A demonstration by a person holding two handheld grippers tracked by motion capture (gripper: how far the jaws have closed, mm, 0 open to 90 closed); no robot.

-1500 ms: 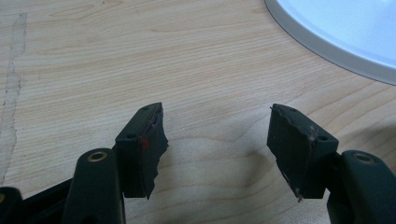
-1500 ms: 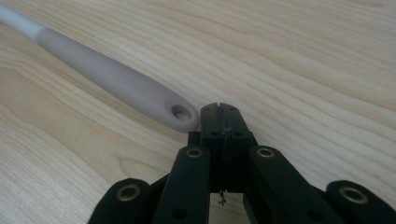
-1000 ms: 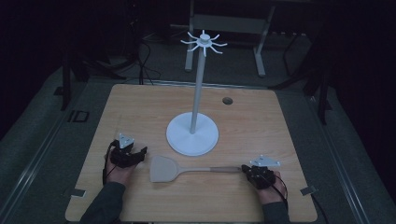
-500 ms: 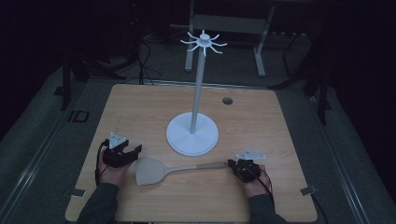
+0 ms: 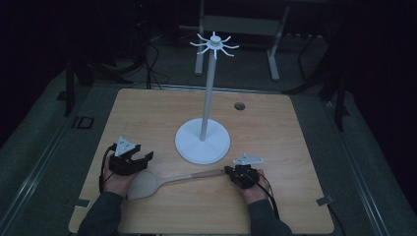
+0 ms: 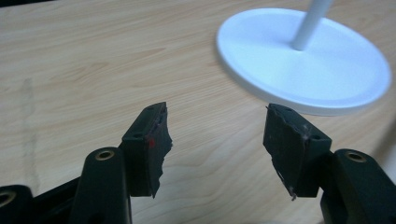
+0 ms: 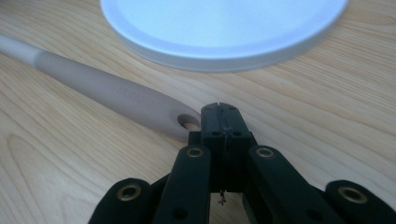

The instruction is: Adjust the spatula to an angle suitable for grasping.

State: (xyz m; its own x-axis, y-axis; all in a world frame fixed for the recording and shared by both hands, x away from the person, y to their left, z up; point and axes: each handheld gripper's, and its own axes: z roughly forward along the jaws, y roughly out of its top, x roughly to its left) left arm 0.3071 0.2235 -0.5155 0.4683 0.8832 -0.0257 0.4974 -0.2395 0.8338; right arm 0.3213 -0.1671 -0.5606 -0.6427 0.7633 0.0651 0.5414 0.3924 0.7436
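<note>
A pale wooden spatula (image 5: 147,183) lies flat on the table near its front edge, blade to the left, handle (image 7: 116,95) running right. My right gripper (image 5: 228,170) is shut, with nothing between its jaws. Its tips (image 7: 221,112) touch the handle's end beside the hanging hole. My left gripper (image 5: 145,160) rests just behind the blade, open, with bare table between its jaws (image 6: 215,126). A white hook stand (image 5: 202,141) with a round base rises behind the spatula; its base (image 6: 303,60) lies just ahead of the left gripper and just ahead of the right (image 7: 219,28).
The wooden table (image 5: 147,113) has a small round dark spot (image 5: 239,105) at the back right. Tape marks sit at the front corners (image 5: 82,203) (image 5: 323,200). The stand's pole ends in a ring of hooks (image 5: 214,45). Dark floor and metal frames surround the table.
My right gripper has slid left along the table, and the spatula has moved left with it. The left gripper has shifted slightly left.
</note>
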